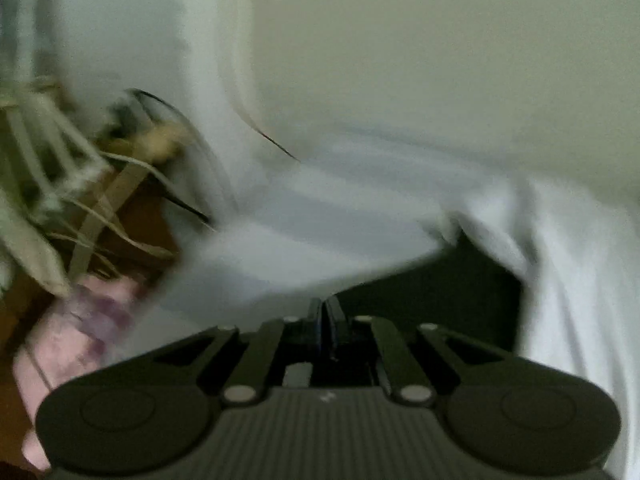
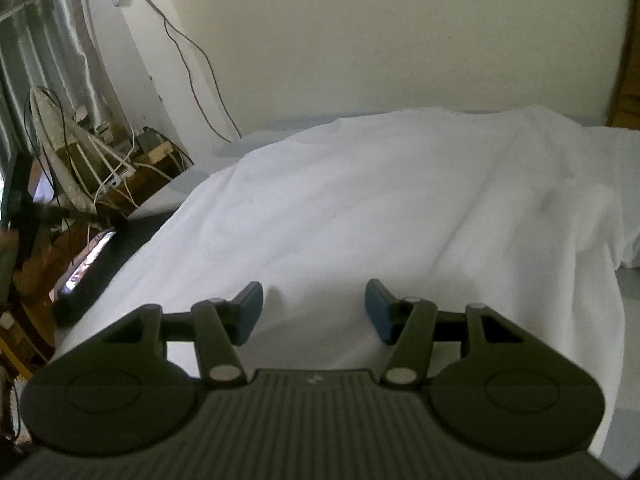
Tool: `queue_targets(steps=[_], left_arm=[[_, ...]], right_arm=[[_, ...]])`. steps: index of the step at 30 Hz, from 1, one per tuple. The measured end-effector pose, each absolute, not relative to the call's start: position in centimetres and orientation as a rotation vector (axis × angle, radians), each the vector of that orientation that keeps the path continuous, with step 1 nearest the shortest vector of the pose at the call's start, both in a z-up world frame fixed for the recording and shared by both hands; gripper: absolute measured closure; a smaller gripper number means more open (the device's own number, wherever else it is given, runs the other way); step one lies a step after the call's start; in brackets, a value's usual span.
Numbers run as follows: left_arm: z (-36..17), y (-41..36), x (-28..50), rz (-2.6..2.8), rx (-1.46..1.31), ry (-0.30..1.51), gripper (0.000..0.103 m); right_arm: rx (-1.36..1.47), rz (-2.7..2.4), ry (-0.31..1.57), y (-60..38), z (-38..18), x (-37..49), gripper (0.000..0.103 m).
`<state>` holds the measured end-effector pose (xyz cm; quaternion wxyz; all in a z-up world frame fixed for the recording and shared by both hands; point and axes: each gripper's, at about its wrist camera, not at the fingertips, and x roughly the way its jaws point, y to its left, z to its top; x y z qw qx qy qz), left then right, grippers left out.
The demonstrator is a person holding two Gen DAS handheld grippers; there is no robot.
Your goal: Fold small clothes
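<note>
A white garment [image 2: 380, 200] lies spread over the flat surface and fills most of the right wrist view. Above its near part hovers my right gripper [image 2: 314, 308], open, its blue pads [image 2: 250, 312] wide apart and touching nothing. The left wrist view is blurred. There the left gripper [image 1: 326, 312] has its fingers pressed together on an edge of the white garment [image 1: 320, 240]. The cloth rises from the tips and hangs in a fold to the right, with a dark surface [image 1: 440, 292] showing beneath it.
A cream wall [image 2: 360, 40] backs the surface. At left a wooden stand [image 2: 152, 160] holds tangled white and black cables. A dark flat device [image 2: 84, 280] lies by the garment's left edge. A blurred pink shape [image 1: 80, 332] sits low left.
</note>
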<state>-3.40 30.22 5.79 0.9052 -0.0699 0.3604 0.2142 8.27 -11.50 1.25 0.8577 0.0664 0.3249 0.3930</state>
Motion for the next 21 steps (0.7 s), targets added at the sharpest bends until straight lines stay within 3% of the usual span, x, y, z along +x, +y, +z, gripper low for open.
queue_targets(steps=[5, 12, 21], left_arm=[[12.1, 32.9, -1.3, 0.533, -0.181, 0.618, 0.100], [18.6, 29.2, 3.4, 0.498, -0.143, 0.547, 0.100], [25.7, 11.1, 9.4, 0.109, 0.037, 0.533, 0.097]], right_arm=[[0.123, 0.816, 0.676, -10.4, 1.4, 7.9, 0.043], [0.162, 0.819, 0.684, -11.8, 1.3, 7.6, 0.044], [0.245, 0.803, 0.687, -13.1, 1.0, 7.9, 0.044]])
